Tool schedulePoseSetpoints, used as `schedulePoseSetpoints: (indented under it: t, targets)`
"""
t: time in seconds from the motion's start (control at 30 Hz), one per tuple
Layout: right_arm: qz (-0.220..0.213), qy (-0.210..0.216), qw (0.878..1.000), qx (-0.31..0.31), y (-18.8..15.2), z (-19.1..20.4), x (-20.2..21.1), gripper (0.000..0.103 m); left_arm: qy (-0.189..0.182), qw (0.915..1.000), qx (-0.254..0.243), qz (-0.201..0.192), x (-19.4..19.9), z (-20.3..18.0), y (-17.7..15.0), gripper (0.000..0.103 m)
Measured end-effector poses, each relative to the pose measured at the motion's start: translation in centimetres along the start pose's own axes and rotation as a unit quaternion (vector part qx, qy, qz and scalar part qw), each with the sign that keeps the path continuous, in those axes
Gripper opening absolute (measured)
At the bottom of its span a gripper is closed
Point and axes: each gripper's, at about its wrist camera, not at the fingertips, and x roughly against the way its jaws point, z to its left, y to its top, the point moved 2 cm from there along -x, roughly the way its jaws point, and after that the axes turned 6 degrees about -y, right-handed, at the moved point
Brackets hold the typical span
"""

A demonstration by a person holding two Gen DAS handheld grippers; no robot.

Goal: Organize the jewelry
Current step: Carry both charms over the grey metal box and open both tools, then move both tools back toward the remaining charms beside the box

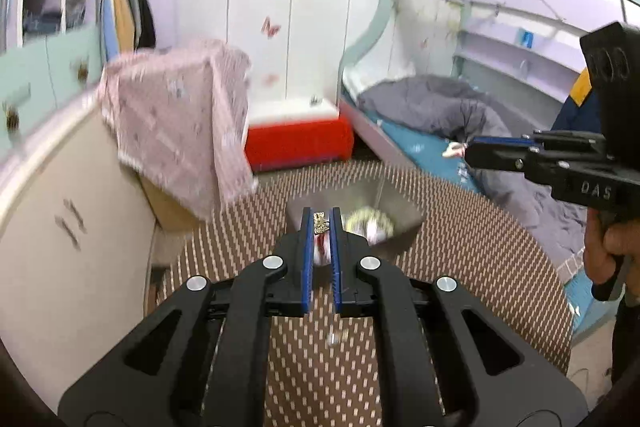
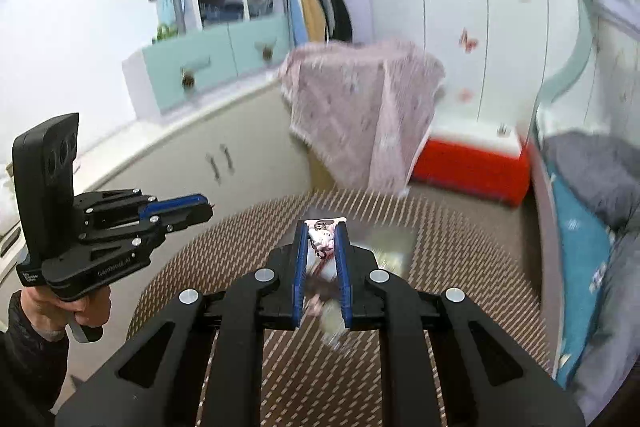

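My left gripper (image 1: 321,217) is shut on a small gold jewelry piece (image 1: 319,220) with a red-and-white part hanging below, held above a metal box (image 1: 400,205) on the round woven table (image 1: 480,247). The box holds a blurred pale item (image 1: 370,223). My right gripper (image 2: 323,227) is shut on a pink-and-white charm (image 2: 322,239) with a ring and a dark tassel hanging down. It shows in the left wrist view (image 1: 468,151) at the right, raised above the table. The left gripper shows in the right wrist view (image 2: 208,205) at the left.
A pink cloth (image 1: 180,115) covers a box at the table's far left edge. A red-and-white chest (image 1: 298,139) stands behind. A bunk bed with grey bedding (image 1: 440,107) is at the right, cream cabinets (image 1: 60,207) at the left.
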Motion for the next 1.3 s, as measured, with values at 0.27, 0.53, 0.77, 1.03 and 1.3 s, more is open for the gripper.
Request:
schedulePoseSetpoints:
  t: [0.27, 0.53, 0.77, 1.03, 1.3]
  targets:
    - [-0.013, 0.004, 1.000, -0.011, 4.7, -2.7, -1.6, 0.012, -0.033, 0.9994, 0.009, 0.000, -3.0, -0.1, 4.7, 0.007]
    - [0.034, 0.017, 0.998, -0.039, 4.4, -3.9, -6.1, 0.012, -0.033, 0.9987, 0.026, 0.029, -6.3, 0.0, 5.3, 0.008]
    - [0.074, 0.017, 0.994, -0.081, 3.1, -5.3, -9.4, 0.025, -0.008, 0.9980, 0.031, 0.054, -8.0, 0.8, 5.2, 0.010]
    - [0.049, -0.025, 0.988, -0.143, 2.4, -8.1, -7.7, 0.095, 0.050, 0.9973, 0.052, 0.010, -5.9, 2.3, 5.0, 0.098]
    - [0.021, -0.031, 0.989, -0.140, 3.2, -7.8, -5.1, 0.095, 0.072, 0.9956, 0.057, -0.022, -2.9, 2.2, 5.1, 0.098]
